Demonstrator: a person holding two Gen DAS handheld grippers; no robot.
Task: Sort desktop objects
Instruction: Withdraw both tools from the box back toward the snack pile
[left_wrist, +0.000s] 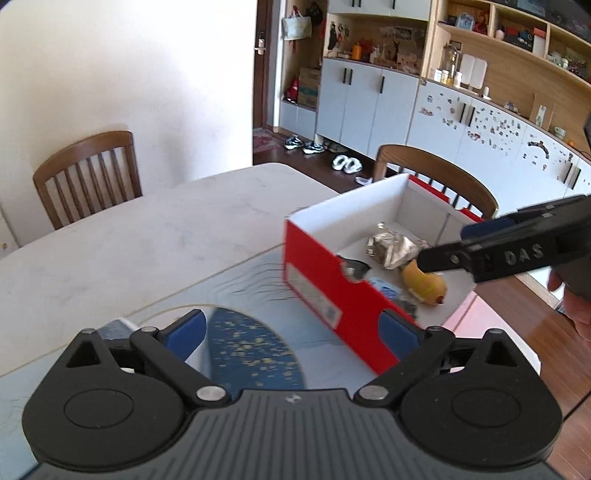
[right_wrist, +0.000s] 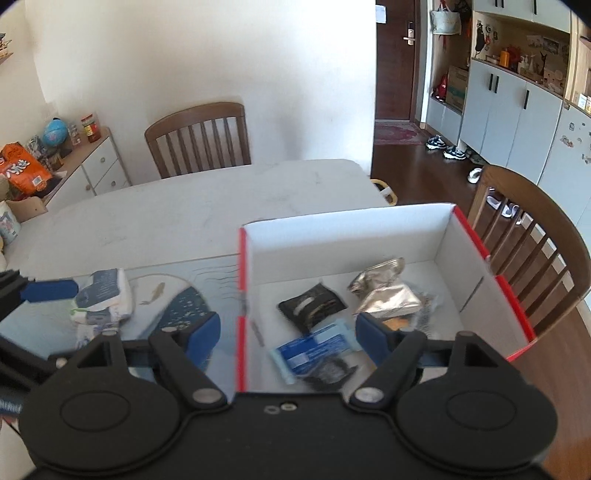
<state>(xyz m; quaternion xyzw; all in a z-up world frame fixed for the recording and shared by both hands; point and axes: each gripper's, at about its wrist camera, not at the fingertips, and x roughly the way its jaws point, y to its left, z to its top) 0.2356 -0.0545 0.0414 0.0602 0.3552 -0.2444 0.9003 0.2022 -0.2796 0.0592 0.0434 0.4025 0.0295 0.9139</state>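
Note:
A red shoebox (left_wrist: 317, 280) with a white inside (right_wrist: 461, 258) stands on the patterned desk mat (left_wrist: 251, 291). In it lie a silver foil pouch (right_wrist: 384, 291), a black packet (right_wrist: 312, 308), a blue packet (right_wrist: 314, 350) and a yellow hot-dog toy (left_wrist: 424, 284). A pack of tissues (right_wrist: 101, 299) lies on the mat left of the box. My left gripper (left_wrist: 291, 328) is open above the mat by the box's near corner and holds nothing. My right gripper (right_wrist: 288, 334) is open over the box's left wall, also with nothing in it; its fingers (left_wrist: 443, 258) reach over the toy.
The pale table (left_wrist: 147, 236) stretches away behind the mat. Wooden chairs stand at its far side (right_wrist: 199, 136) and right behind the box (right_wrist: 535, 236). A person's hand (left_wrist: 576, 302) holds the right gripper. Cabinets line the far right wall.

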